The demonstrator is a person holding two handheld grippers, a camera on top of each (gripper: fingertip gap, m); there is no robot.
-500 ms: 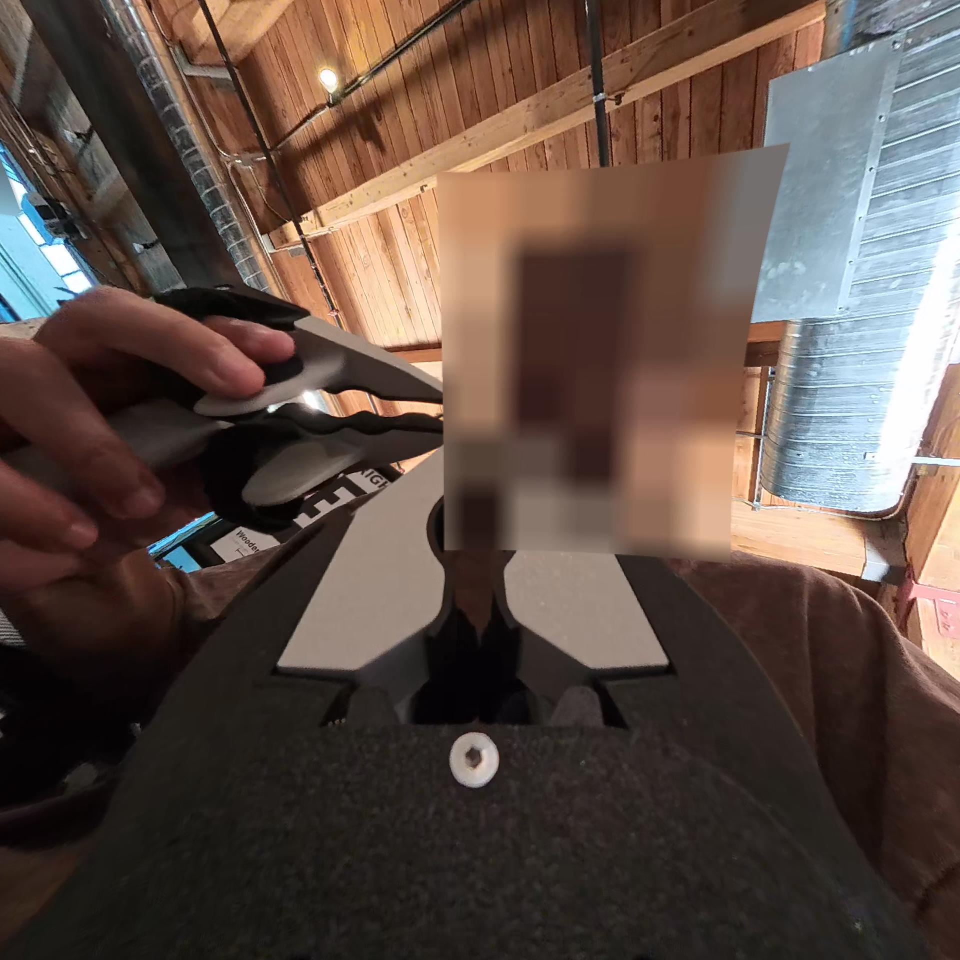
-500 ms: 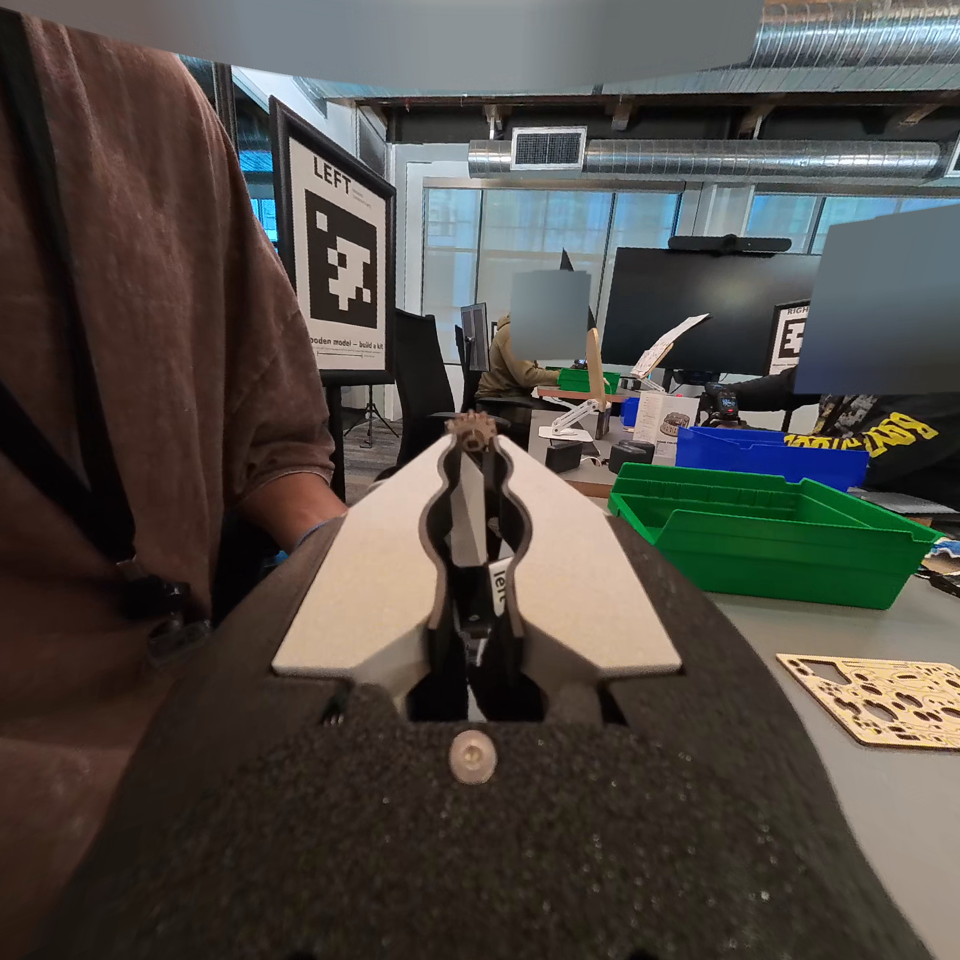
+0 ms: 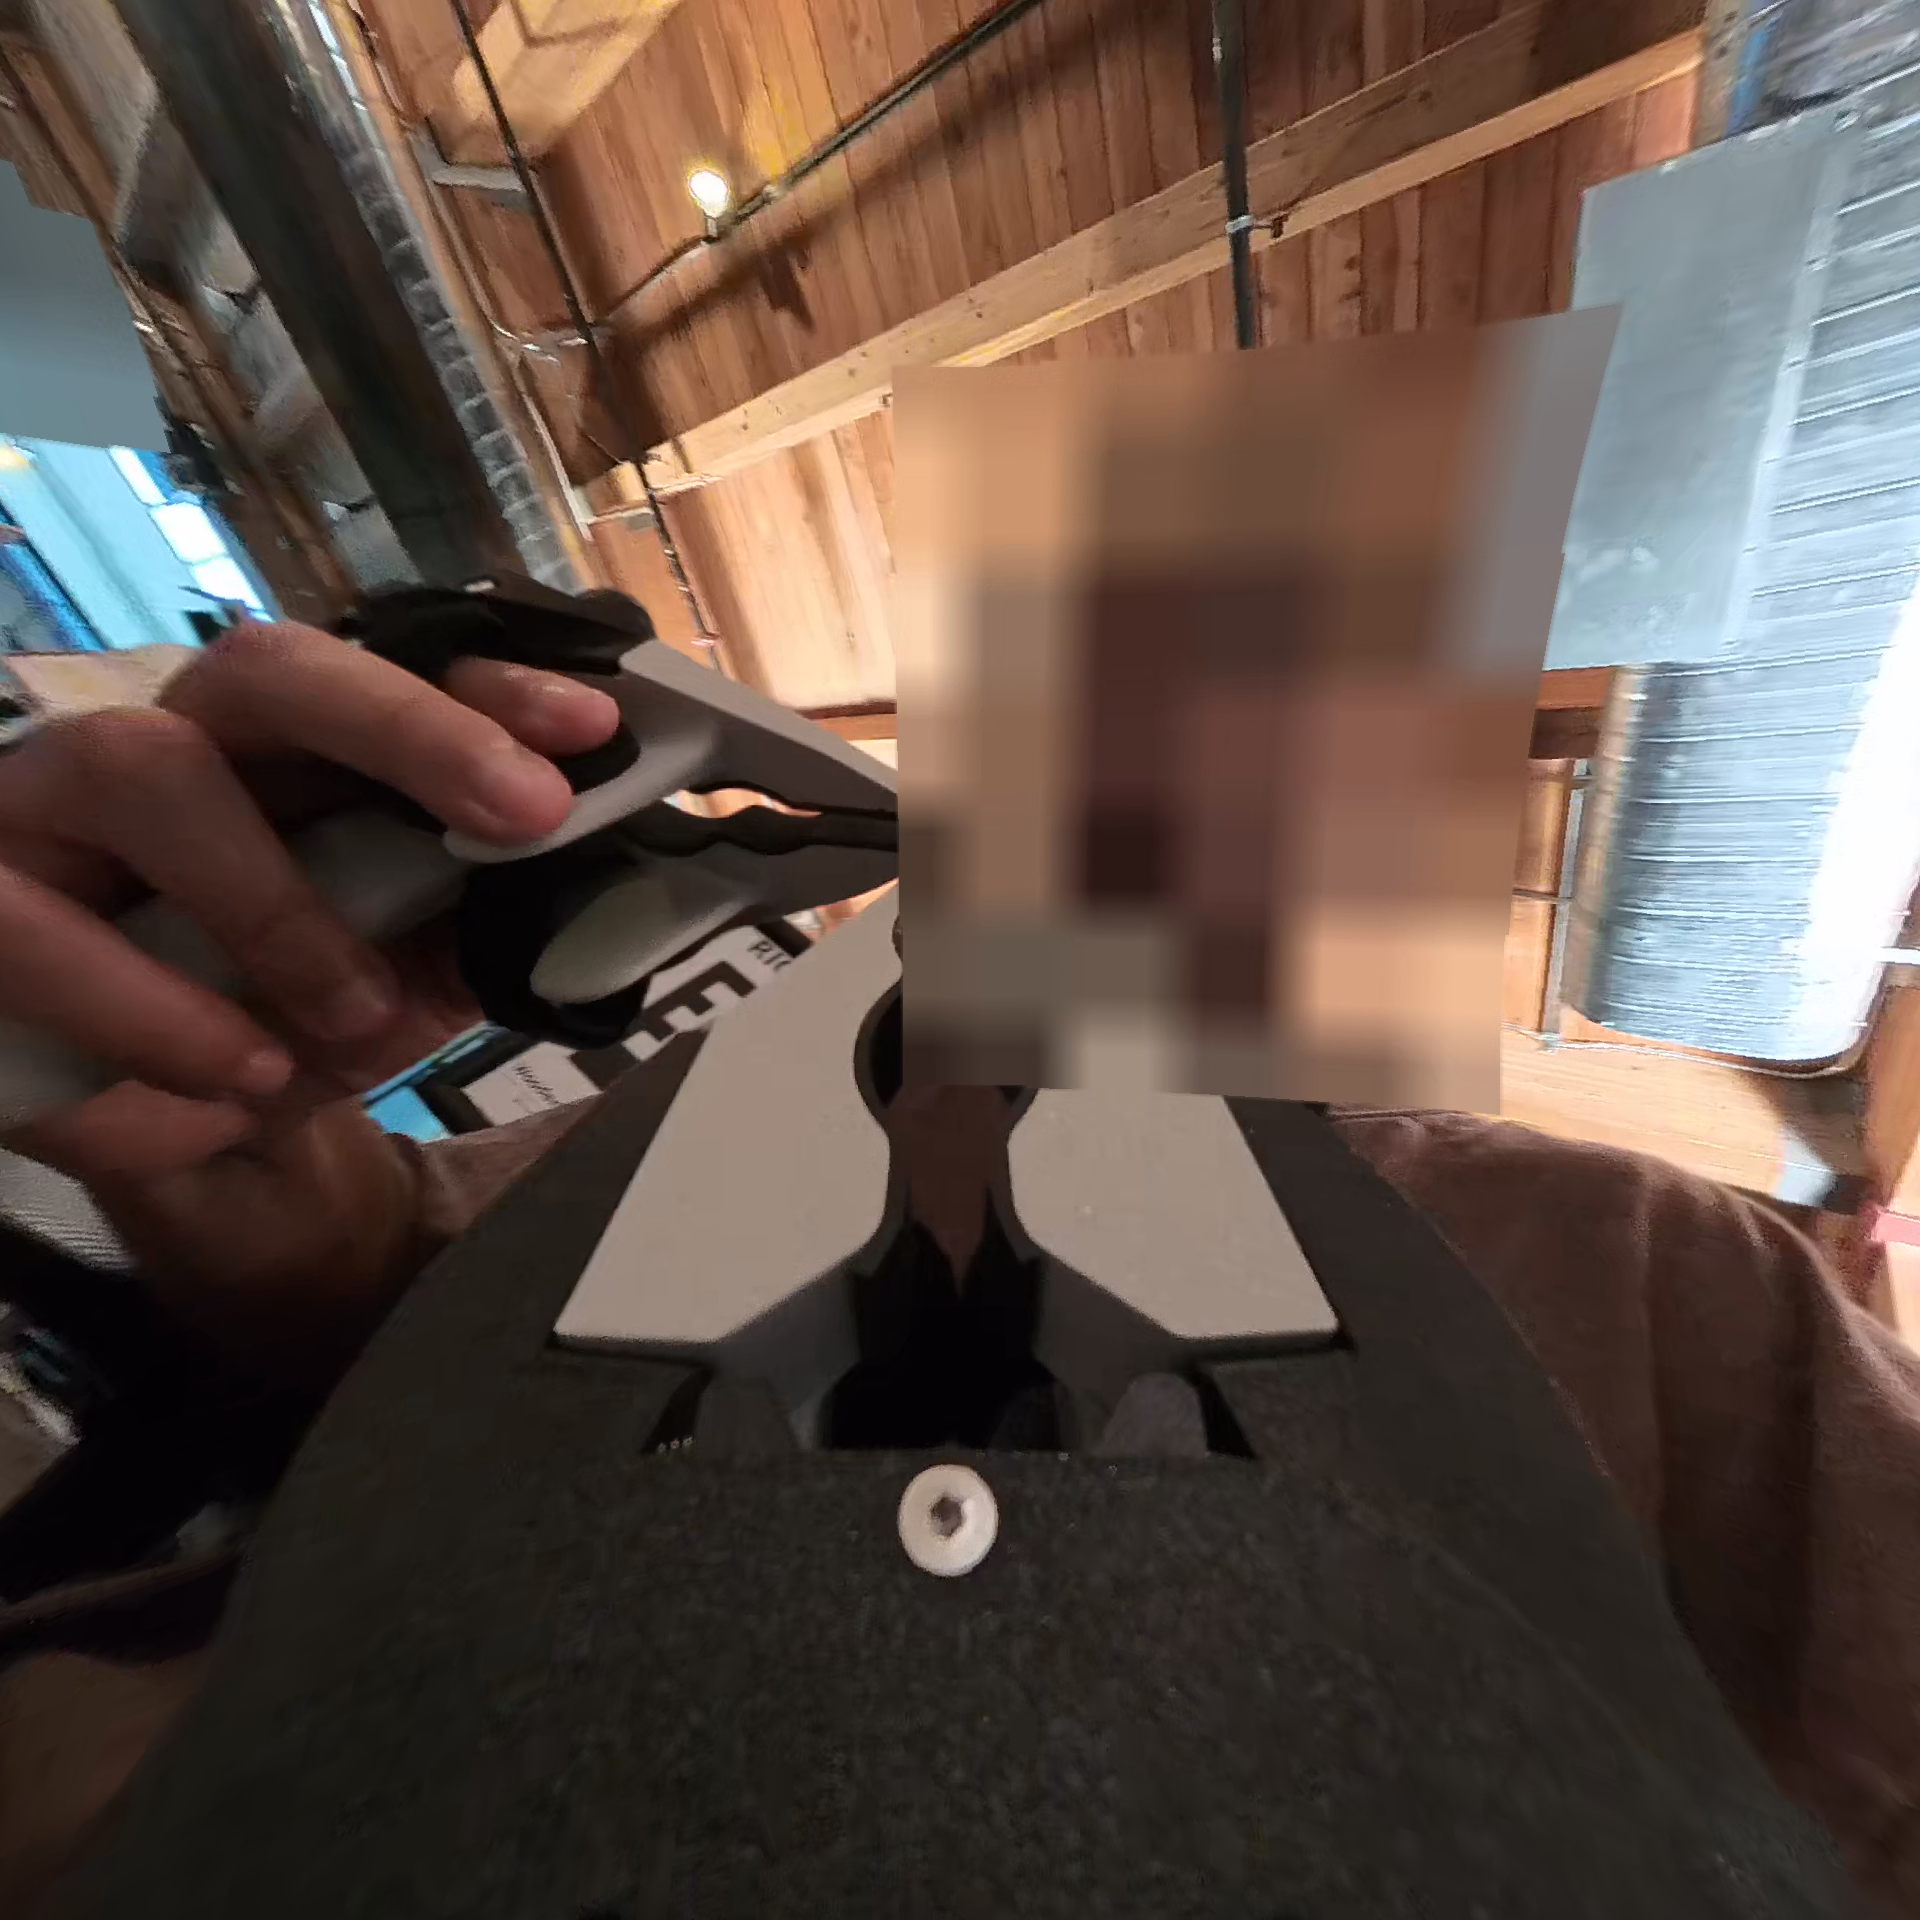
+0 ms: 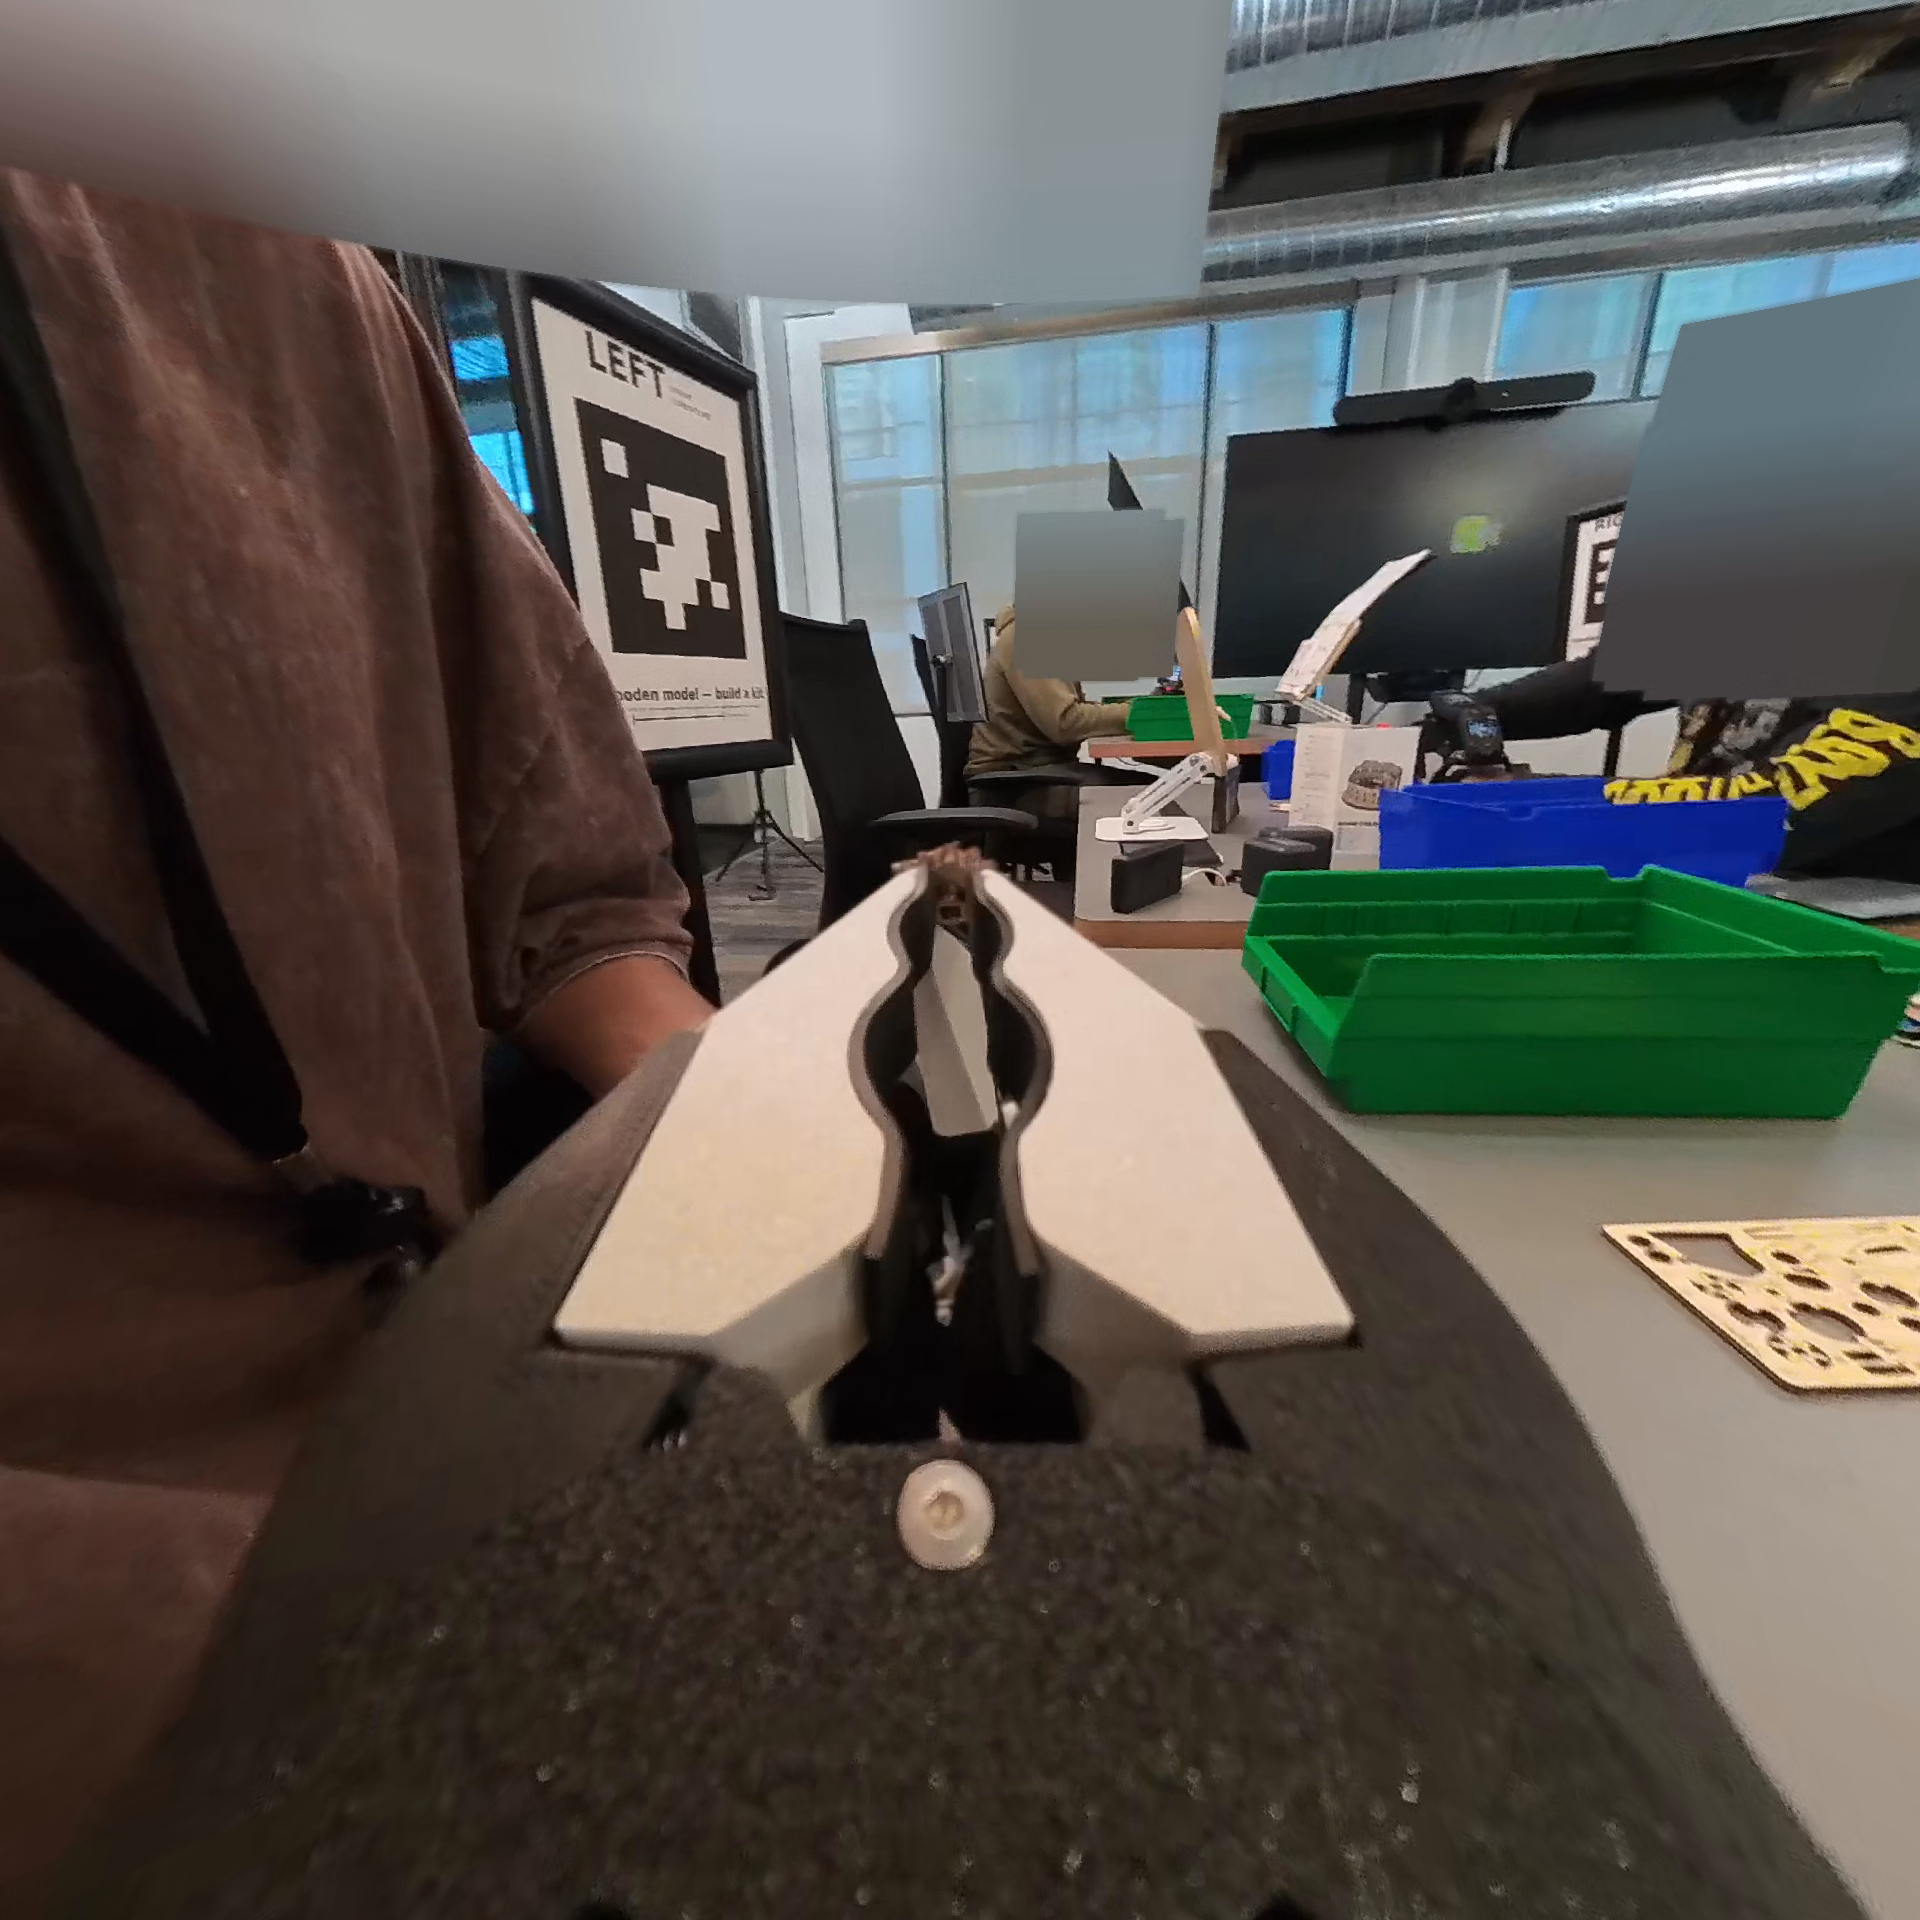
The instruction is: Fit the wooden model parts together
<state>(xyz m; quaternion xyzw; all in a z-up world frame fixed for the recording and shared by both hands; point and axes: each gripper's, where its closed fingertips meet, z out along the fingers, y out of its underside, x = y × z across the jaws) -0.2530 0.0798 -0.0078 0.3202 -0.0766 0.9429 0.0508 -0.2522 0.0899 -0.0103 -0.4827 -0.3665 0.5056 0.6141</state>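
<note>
The right tongs [image 4: 940, 873] are held level above the grey desk [image 4: 1714, 1538], pressed together on a small wooden gear [image 4: 943, 860] whose toothed edge is seen poking out at the very tips. In the left wrist view these same tongs [image 3: 810, 821] are seen from the side, gripped by a hand [image 3: 260, 894], with their tips lost behind a blurred patch.

The left tongs [image 3: 951, 1039] are pointed upward toward a wooden plank ceiling [image 3: 935, 260] and a silver duct [image 3: 1756, 831], close to a person in a brown shirt [image 3: 1662, 1455]. A gap is visible between their lower halves, but the tips are covered by the blur, so whether they are apart or together cannot be told.

On the desk to the right, a flat wooden sheet [image 4: 1787, 1309] with many cut-out holes is seen lying at the edge of the view. Farther back, a green bin [image 4: 1579, 997] is set on the desk, and a blue bin [image 4: 1579, 831] is placed behind it. A framed sign with a black-and-white square marker [image 4: 665, 540] is stood behind the brown sleeve. Another person is seated at a desk in the background.
</note>
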